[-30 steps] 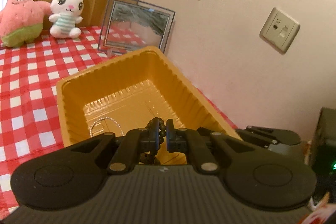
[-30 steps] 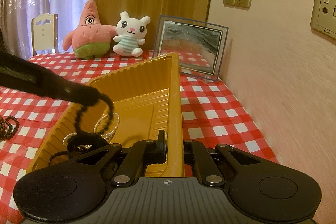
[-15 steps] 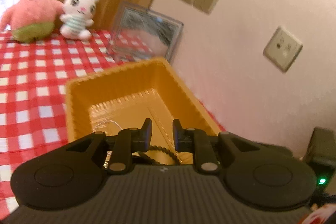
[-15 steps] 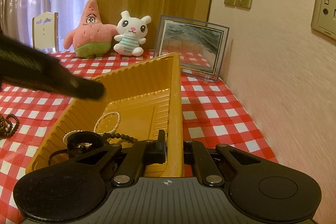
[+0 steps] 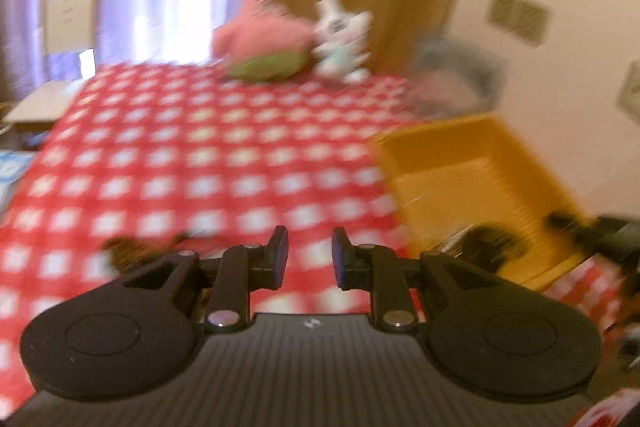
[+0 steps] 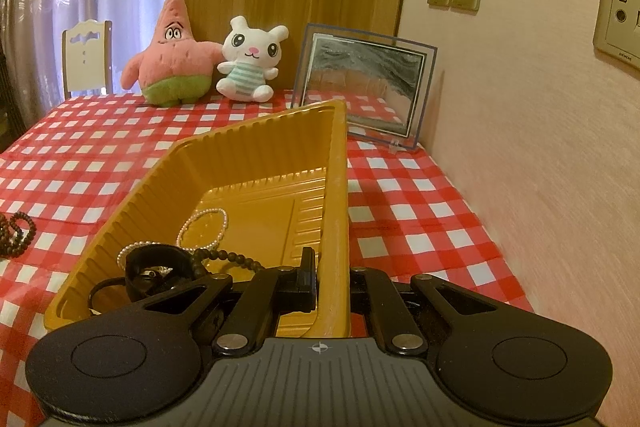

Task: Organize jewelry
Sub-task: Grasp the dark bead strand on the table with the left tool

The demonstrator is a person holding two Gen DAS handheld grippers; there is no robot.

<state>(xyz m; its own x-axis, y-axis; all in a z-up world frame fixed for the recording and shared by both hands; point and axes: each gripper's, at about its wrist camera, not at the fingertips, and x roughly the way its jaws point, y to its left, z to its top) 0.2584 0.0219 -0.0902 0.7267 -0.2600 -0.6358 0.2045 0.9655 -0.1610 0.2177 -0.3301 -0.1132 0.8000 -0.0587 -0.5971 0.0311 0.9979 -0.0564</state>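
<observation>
The right tongs (image 6: pixel 330 287) were clamped on the near wall of the tray (image 6: pixel 240 143), holding it on the tabletop (image 6: pixel 408 211). The left tongs (image 5: pixel 306 259) stood apart with nothing between them, having just been opening. A pearl bracelet (image 6: pixel 204 227) and a dark bead strand (image 6: pixel 232 259) lay in the tray; another bead bracelet (image 6: pixel 16 233) lay on the cloth, well apart. The thin wall could buckle or the tray tip if the right grip pulled. A blurred, hasty reach might scatter the loose beads. Only "SIEMENS" on a wall socket (image 6: pixel 622 17) was legible.

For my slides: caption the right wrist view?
Right tool clamps the yellow tray's rim; bracelets lie inside.
</observation>
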